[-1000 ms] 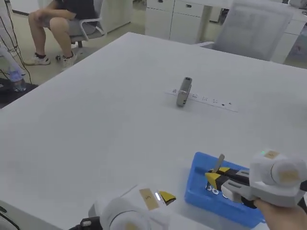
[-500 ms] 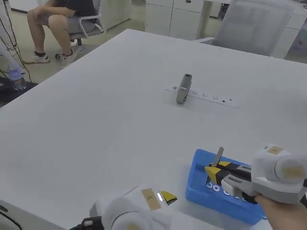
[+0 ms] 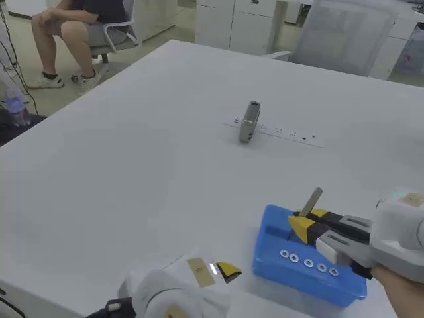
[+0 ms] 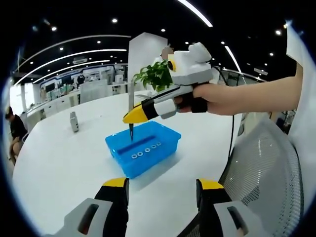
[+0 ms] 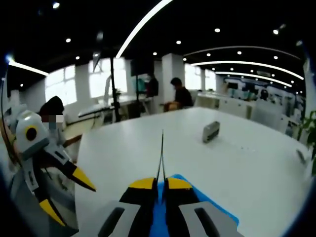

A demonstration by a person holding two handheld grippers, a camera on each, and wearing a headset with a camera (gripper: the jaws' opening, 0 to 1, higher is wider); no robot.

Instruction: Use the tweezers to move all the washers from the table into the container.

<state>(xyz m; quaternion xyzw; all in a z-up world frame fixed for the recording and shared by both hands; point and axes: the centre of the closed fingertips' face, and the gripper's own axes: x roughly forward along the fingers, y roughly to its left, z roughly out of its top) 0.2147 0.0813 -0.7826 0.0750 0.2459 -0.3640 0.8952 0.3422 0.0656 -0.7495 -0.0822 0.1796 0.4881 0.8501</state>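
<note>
Over the near edge of the white worktop (image 3: pixel 132 165), spotted the right gripper (image 3: pixel 298 228) (image 4: pixel 133 116) (image 5: pixel 160 183) clamped tight on slim metal tweezers (image 3: pixel 310 201) (image 4: pixel 131 106) (image 5: pixel 161 153), tips pointed down into the blue rectangular plastic container (image 3: pixel 278 268) (image 4: pixel 148 165). Counted five small silver ring washers (image 3: pixel 308 263) (image 4: pixel 145 150) lined in a row on its floor, near the tweezer tips; could not tell about contact. Down by that same edge, caught the left gripper (image 3: pixel 225 271) (image 4: pixel 163 185) (image 5: pixel 64 195) with yellow-tipped jaws spread wide, holding nothing. Noted a small grey metal block (image 3: pixel 250 122) standing mid-worktop.

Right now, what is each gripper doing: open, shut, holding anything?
Left gripper: open, holding nothing.
Right gripper: shut on the tweezers.
</note>
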